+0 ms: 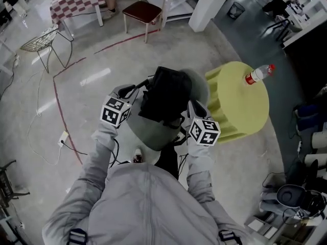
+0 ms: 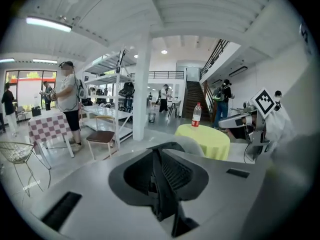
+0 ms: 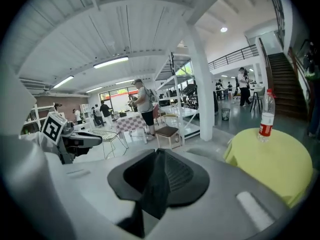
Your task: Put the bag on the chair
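While the person is standing mid-room, the pale floor (image 1: 102, 70) is lying open ahead, crossed only by a red tape line (image 1: 57, 106) and a loose cable at the left. The round yellow table (image 1: 240, 103) is crowding in on the right, its near edge just beside the right gripper (image 1: 191, 107). The black bag (image 1: 166, 93) is hanging in front of the person's chest, between both tools and well apart from the red-seated chair (image 1: 143, 10) at the far edge of the floor. The left gripper (image 1: 138, 90) is clamping a fold of the bag's dark fabric, and the right one is pinching it too. A wire chair (image 1: 41, 41) is standing off left; a bottle (image 1: 258, 74) is lying at the table's far rim.
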A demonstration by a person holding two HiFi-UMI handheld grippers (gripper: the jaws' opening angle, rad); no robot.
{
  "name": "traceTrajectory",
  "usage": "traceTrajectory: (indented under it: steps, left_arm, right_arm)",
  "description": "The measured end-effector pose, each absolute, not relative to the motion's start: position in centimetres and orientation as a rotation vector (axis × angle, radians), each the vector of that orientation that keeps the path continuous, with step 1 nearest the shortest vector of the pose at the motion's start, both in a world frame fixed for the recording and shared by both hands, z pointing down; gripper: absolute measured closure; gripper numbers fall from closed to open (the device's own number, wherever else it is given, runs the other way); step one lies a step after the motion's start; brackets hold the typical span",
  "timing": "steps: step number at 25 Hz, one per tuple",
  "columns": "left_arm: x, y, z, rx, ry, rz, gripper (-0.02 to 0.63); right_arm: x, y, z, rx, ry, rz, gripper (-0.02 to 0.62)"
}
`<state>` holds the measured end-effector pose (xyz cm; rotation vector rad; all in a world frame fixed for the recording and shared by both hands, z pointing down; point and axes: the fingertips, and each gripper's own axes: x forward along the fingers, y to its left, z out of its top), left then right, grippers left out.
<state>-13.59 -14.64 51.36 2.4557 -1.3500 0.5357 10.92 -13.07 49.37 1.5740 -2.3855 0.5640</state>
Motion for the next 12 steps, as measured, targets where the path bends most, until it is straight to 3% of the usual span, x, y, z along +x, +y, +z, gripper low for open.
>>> traceTrajectory:
  steps: [5, 12]
  left_arm:
    - [-13.3, -12.4, 45.4, 2.618, -1.383, 0.447, 0.592]
    - [-12.3, -9.6, 40.8, 2.754, -1.315, 0.422, 0.6]
  right_arm:
    - [9.3, -10.4, 44.6, 1.568, -2.467, 0.486, 0.581]
    - [8.1, -7.8, 39.7, 1.574, -2.479, 0.305, 0.584]
